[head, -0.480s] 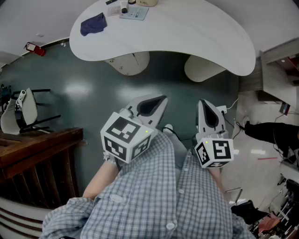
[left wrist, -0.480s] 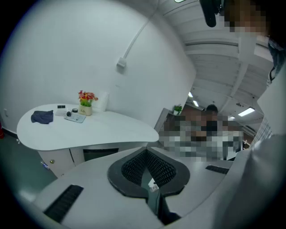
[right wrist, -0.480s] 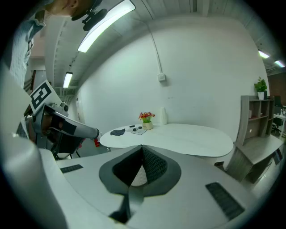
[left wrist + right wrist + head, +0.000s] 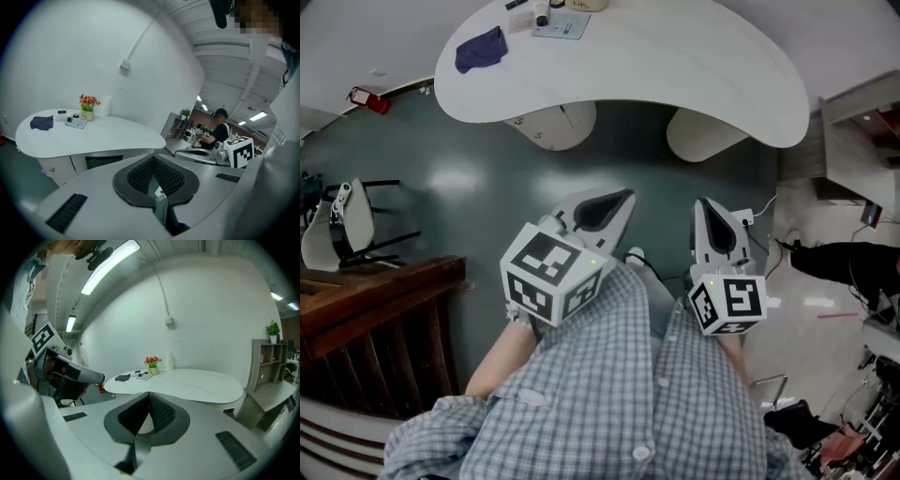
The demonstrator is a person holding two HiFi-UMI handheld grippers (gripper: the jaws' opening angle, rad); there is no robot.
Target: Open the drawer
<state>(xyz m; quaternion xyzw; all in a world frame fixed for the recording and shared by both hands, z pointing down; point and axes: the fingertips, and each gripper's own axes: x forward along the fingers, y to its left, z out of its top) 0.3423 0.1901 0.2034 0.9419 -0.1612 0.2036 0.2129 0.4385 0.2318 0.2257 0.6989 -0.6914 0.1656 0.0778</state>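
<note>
Left gripper: jaws pressing together, pinching nothing, hanging well short of the white table.
Right gripper: jaws likewise pressing together, carrying nothing, pointing tableward.

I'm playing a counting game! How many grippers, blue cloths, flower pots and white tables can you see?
grippers: 2 (left gripper, right gripper)
blue cloth: 1
flower pot: 1
white table: 1
Total: 5

White curved table on teal floor w/ white wall behind, tube light overhead.
</note>
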